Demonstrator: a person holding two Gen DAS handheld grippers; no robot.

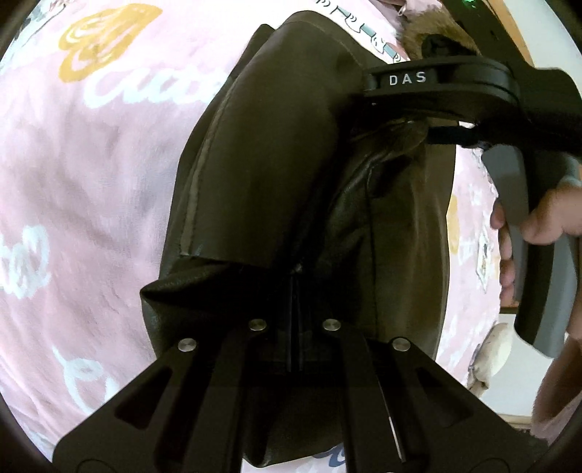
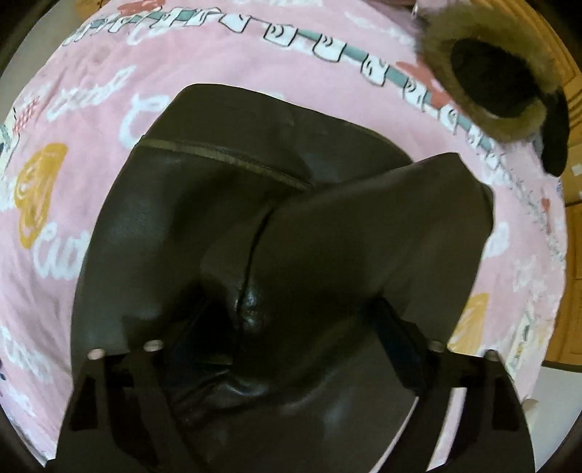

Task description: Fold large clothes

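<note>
My left hand-held gripper (image 1: 295, 313), jaws closed on a pinch of the dark leather coat (image 1: 291, 174), lifts it off the pink bedspread (image 1: 91, 182) while my right hand-held gripper (image 2: 291, 320) straddles the coat with jaws apart, ready to catch a fold.

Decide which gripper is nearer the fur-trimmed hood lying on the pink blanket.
Right. In the left wrist view the right gripper hovers just below the fur-trimmed hood; the left gripper pinches the dark jacket farther away.

A home bedroom is suggested: a bed is covered by a pink printed blanket (image 2: 254, 65), wooden furniture (image 2: 573, 225) is seen at its edge, and a fur-trimmed hood (image 2: 509, 120) is left lying on it.
</note>
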